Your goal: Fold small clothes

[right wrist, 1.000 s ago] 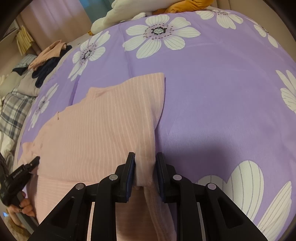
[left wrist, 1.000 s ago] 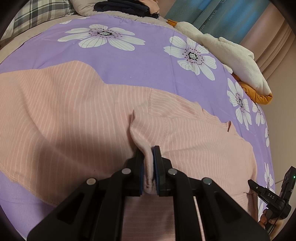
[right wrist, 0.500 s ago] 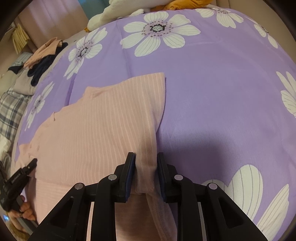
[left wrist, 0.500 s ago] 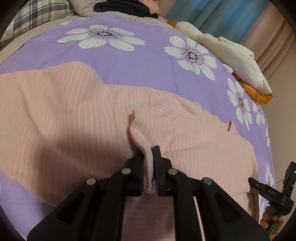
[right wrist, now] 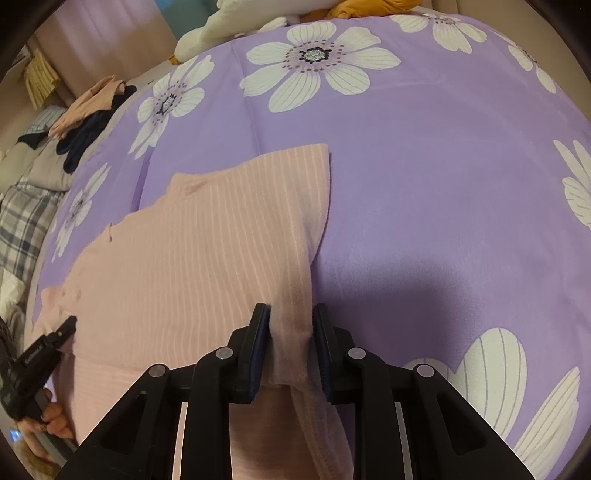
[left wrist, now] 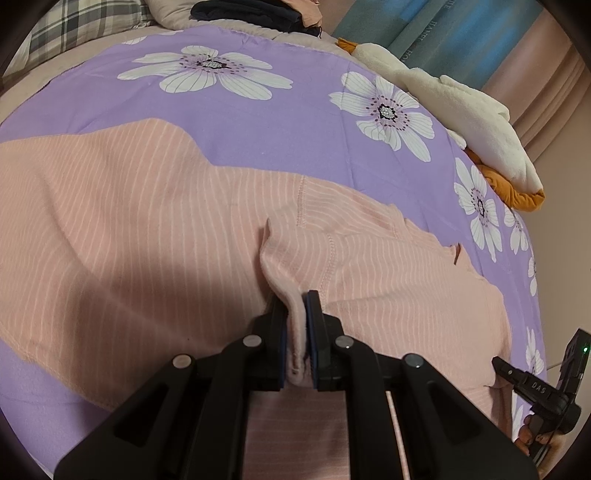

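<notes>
A pink striped garment (left wrist: 147,229) lies spread on a purple flowered blanket (left wrist: 295,122). My left gripper (left wrist: 296,302) is shut on a raised fold of it near a stitched seam. In the right wrist view the same garment (right wrist: 207,258) runs away from me, one short sleeve flat at the far end. My right gripper (right wrist: 291,310) is shut on the garment's right-hand edge, and bunched cloth fills the gap between its pads. A finger (left wrist: 517,376) of the right gripper shows at the left view's lower right. The left gripper's finger (right wrist: 48,347), with a hand under it, shows at the right view's lower left.
A white and orange plush bundle (left wrist: 461,110) lies along the blanket's far right edge. A pile of dark and peach clothes (right wrist: 92,118) and a plaid pillow (left wrist: 74,29) sit beyond the blanket. Bare blanket (right wrist: 443,184) stretches to the right of the garment.
The right gripper's jaws stand slightly wider around the cloth than a second ago. Both hands and the garment have stayed where they were.
</notes>
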Action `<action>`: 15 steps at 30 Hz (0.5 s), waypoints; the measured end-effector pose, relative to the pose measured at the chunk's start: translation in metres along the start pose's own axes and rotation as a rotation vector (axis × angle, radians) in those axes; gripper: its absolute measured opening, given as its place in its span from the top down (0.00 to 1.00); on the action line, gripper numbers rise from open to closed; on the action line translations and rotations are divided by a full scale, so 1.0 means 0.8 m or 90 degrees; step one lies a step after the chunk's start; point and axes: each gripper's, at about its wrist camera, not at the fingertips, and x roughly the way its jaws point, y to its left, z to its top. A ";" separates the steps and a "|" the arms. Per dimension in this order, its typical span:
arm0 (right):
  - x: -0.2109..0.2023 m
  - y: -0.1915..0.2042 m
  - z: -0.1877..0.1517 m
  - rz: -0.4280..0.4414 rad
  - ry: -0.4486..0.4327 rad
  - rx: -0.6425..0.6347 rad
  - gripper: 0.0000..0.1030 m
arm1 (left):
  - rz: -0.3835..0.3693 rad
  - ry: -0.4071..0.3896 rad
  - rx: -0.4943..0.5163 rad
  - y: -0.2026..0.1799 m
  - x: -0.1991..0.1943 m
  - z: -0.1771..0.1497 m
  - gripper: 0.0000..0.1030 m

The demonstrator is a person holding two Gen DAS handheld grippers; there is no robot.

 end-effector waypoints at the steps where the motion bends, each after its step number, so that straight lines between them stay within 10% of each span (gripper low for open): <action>1: 0.000 0.000 0.001 0.000 0.000 0.001 0.78 | -0.001 0.000 -0.004 0.001 -0.001 0.000 0.88; 6: -0.001 0.002 0.000 -0.006 -0.004 -0.010 0.78 | 0.007 0.000 0.009 -0.012 -0.013 -0.002 0.79; 15: -0.008 0.006 0.001 0.021 -0.010 0.005 0.57 | 0.007 -0.122 0.006 0.000 -0.134 0.000 0.15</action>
